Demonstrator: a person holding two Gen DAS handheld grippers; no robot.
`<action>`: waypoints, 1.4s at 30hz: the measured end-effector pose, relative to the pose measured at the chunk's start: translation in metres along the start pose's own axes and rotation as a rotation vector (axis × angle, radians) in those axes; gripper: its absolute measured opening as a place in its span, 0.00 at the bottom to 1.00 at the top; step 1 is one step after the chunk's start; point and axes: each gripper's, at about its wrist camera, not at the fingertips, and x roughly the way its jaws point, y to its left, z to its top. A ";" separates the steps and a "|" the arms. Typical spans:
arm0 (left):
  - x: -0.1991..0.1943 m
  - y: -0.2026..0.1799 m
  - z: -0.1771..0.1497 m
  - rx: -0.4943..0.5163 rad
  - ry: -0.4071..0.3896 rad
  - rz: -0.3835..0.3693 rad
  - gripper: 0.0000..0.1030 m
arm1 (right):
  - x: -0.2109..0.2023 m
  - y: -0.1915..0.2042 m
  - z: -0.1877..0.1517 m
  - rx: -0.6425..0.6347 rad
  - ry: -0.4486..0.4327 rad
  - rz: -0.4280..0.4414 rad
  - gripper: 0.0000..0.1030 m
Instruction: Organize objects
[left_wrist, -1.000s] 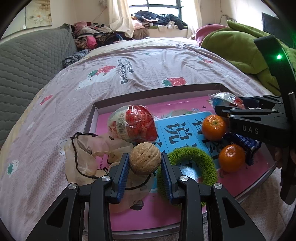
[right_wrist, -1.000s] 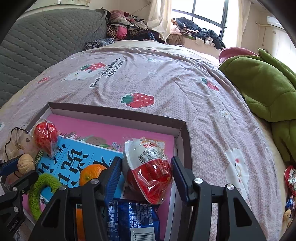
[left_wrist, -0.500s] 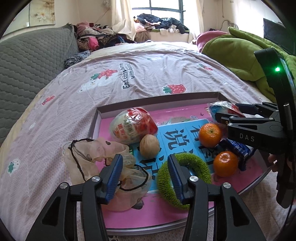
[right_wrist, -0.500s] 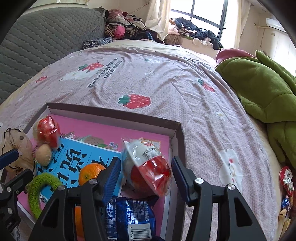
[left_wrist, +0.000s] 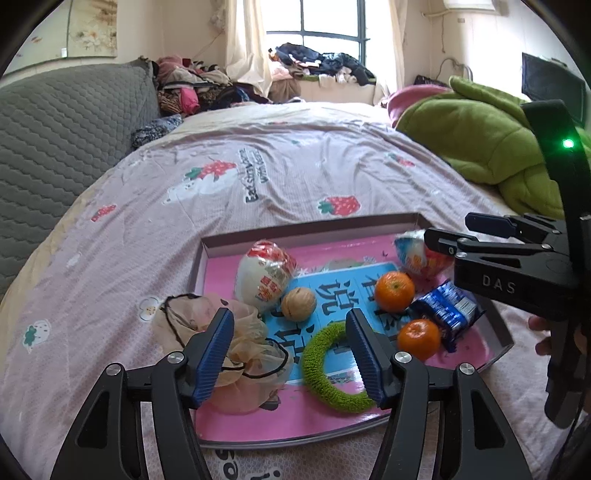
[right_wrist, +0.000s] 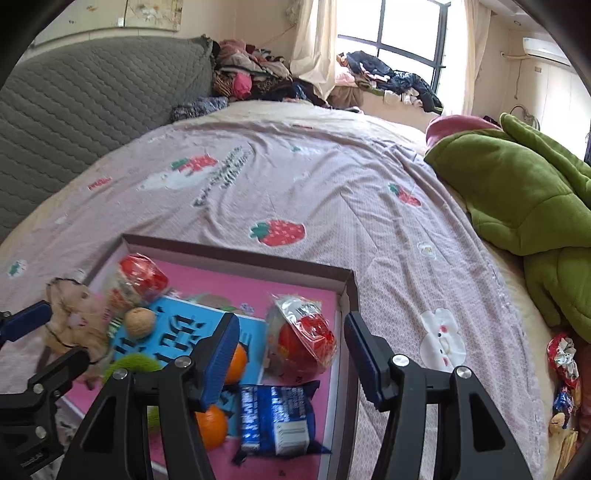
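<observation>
Now both releases look done: the left claw (left_wrist: 291, 352) gapes, empty, the round brown walnut (left_wrist: 298, 304) just beyond it. The right claw (right_wrist: 288, 354) has likewise been opening, off the red-and-white wrapped snack (right_wrist: 304, 336) ahead of it. Next, probably, comes another loose item (which one is unclear).

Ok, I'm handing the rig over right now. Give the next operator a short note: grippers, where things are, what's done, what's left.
Left gripper: open, empty, jaws just opened; the walnut it let go lies in the tray.
Right gripper: open, jaws just widened off the red-and-white snack pack in the tray's far right corner.
Also in tray: second snack pack, two oranges, blue packet, green ring; mesh bag straddles its left edge.
Left: wrappers on the bed, outside the tray.
</observation>
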 end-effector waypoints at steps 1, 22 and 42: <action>-0.004 0.000 0.001 -0.003 -0.006 -0.002 0.66 | -0.007 0.001 0.001 0.004 -0.012 0.005 0.57; -0.086 0.003 -0.001 -0.054 -0.105 0.033 0.72 | -0.123 0.022 -0.021 0.018 -0.163 0.071 0.58; -0.130 0.007 -0.064 -0.073 -0.088 0.072 0.72 | -0.158 0.029 -0.093 0.050 -0.155 0.085 0.59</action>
